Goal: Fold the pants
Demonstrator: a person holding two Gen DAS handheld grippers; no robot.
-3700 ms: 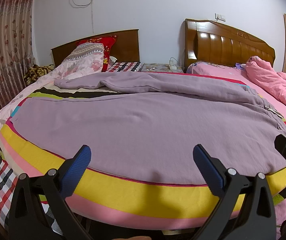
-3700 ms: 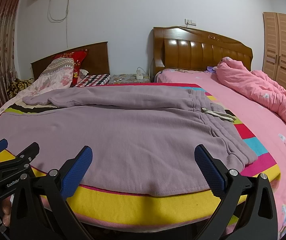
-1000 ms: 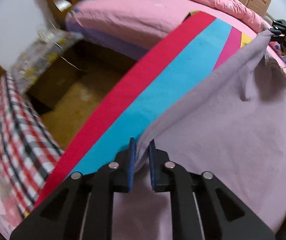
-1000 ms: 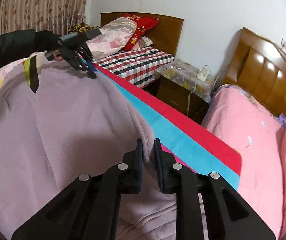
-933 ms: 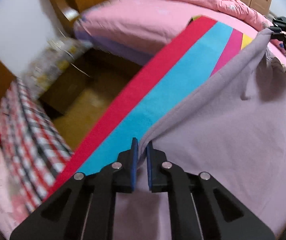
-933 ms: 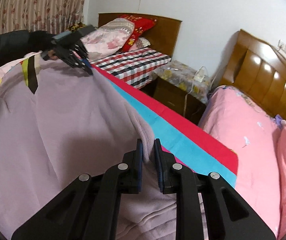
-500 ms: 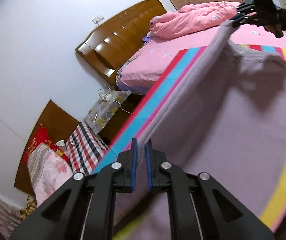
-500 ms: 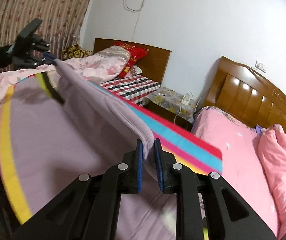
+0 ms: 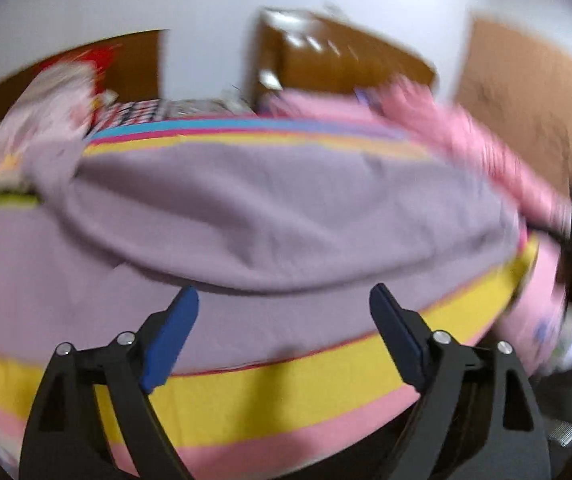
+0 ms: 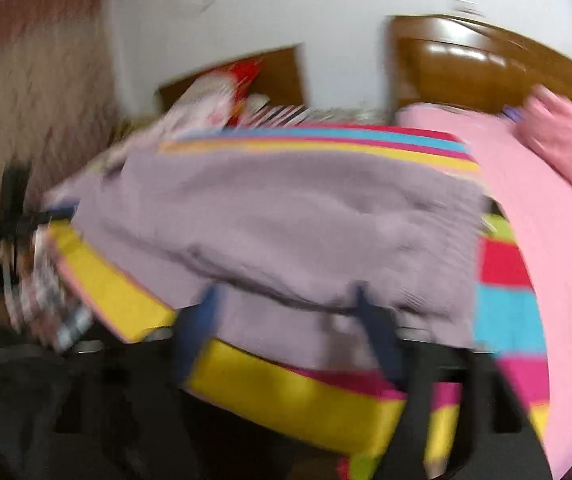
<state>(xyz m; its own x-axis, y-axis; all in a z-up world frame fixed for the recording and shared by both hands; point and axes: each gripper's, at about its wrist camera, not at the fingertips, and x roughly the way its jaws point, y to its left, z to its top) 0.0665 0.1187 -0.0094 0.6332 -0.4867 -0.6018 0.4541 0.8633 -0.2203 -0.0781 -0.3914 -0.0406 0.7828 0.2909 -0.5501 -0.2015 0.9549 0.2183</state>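
The purple pants [image 9: 277, 208] are lying folded over on the striped sheet [image 9: 269, 392], near the front edge of the bed. Their folded top layer is ending in a long curved edge just ahead of both claws.

The left gripper [image 9: 281, 332] is opening, its blue pads [image 9: 167, 340] wide apart with nothing between them. The right gripper [image 10: 286, 316] is opening too. It is blurry, but its fingers are standing apart over the front edge of the pants, not pinching them.

There is open sheet on each side of the pants. A pink blanket [image 10: 566, 148] is bunched far off by the wooden headboard [image 10: 486, 68].

Everything is blurry, and no writing can be read.
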